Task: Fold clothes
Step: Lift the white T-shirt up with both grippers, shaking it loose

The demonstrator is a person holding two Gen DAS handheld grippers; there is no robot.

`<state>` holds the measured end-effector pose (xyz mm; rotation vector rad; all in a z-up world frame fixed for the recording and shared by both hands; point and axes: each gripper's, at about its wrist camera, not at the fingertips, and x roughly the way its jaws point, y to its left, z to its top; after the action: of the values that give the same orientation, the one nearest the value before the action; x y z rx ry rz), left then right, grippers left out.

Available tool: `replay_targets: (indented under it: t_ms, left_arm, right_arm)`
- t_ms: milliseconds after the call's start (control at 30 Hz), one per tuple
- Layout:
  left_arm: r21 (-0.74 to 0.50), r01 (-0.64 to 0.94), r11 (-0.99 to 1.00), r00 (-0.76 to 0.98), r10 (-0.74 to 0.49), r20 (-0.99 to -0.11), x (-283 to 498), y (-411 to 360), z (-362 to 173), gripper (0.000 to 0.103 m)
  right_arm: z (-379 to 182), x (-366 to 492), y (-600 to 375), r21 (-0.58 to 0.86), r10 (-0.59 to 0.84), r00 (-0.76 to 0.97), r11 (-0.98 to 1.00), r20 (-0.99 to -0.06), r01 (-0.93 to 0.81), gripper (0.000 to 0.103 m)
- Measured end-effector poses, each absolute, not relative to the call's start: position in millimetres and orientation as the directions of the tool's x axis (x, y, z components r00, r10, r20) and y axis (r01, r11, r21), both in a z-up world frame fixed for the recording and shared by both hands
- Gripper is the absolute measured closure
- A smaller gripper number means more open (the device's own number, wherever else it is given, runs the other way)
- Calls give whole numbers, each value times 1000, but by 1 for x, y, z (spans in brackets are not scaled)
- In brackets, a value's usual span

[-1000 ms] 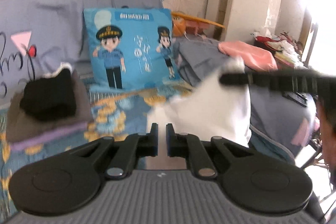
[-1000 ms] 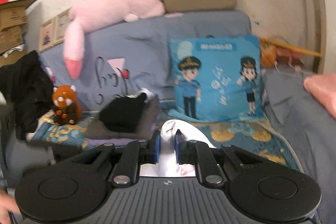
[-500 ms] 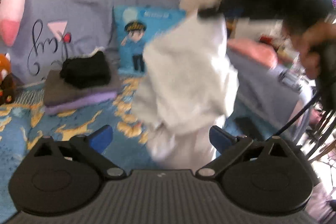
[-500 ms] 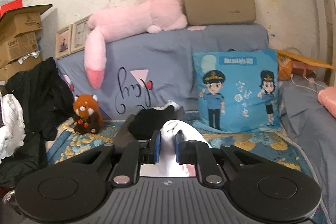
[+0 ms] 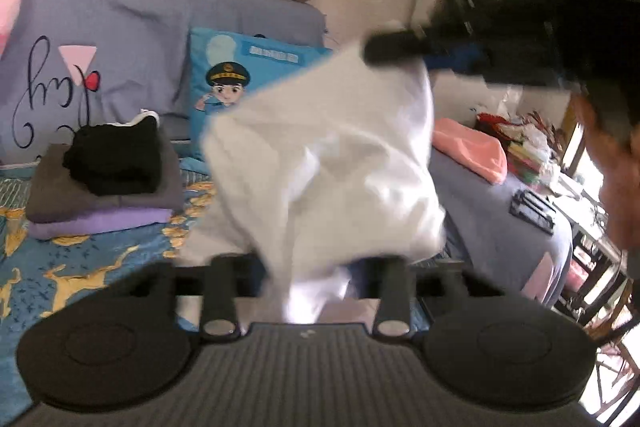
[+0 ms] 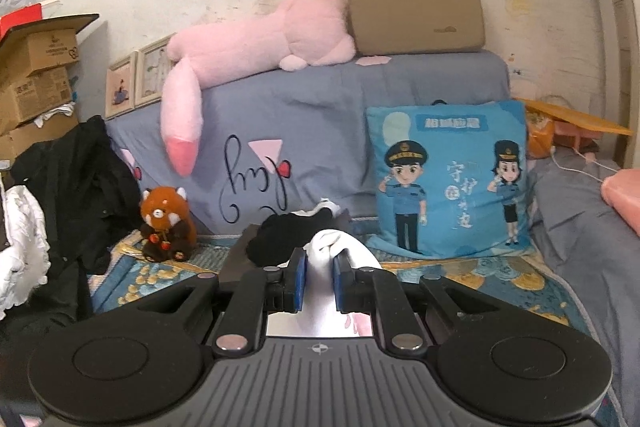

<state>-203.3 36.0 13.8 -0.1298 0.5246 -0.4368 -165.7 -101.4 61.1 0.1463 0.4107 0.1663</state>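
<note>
Right wrist view: the right gripper (image 6: 319, 281) pinches the white cloth (image 5: 328, 163), which hangs in front of the blue pillow (image 6: 448, 175). The left gripper (image 5: 306, 267) has its fingers wide apart below the cloth.

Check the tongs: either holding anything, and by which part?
Right tongs pinch a bunched top edge of the white garment, which hangs. Left tongs open, holding nothing.

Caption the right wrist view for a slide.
Right tool pinches white garment, facing folded stack and blue pillow.

left gripper (image 5: 306, 275) spread, right gripper (image 6: 319, 277) clamped
</note>
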Motion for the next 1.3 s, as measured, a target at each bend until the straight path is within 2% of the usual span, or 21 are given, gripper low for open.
replay_targets:
  t_ms: [67,200,267,467,733,900,1000,1133,1300]
  left_arm:
    - [-238,342,909,779,-416,-469,-199,44,21,85]
    - [-189,281,941,811,-338,-477,-194,60,39,85]
    - [-164,263,951,825,-309,-474,-195,66,48,89]
    - [-114,223,968,856,-251,-451,-193,84,73,89]
    - [-76,161,984,921,-177,-348,-189,131,142,89]
    - [7,89,996,955,-83,-286,-177,158,191,89]
    - [3,41,999,966,-39,-255,-168,179,216,89]
    - [-9,37,999,975,-38,-218,-171,198,239,89]
    - [25,109,994,980,-104,-171,-186,183,246,89]
  right_arm:
    - [59,-167,-101,170,188,901,977,-391,-130,90]
    - [54,-169,-96,155,187,896,979,-403,-135,90]
    - [54,-170,-92,156,194,894,977,-404,-142,90]
    - [59,-170,-84,153,213,891,975,-402,-164,90]
    - [75,-154,-55,155,314,863,949,-396,-274,90]
    - [103,-129,-15,129,381,850,924,-363,-359,89]
    - [128,-111,3,101,400,853,915,-335,-389,89]
    - [162,-102,7,16,399,867,911,-300,-413,89]
    - [160,-117,-11,-22,388,868,910,-309,-414,89]
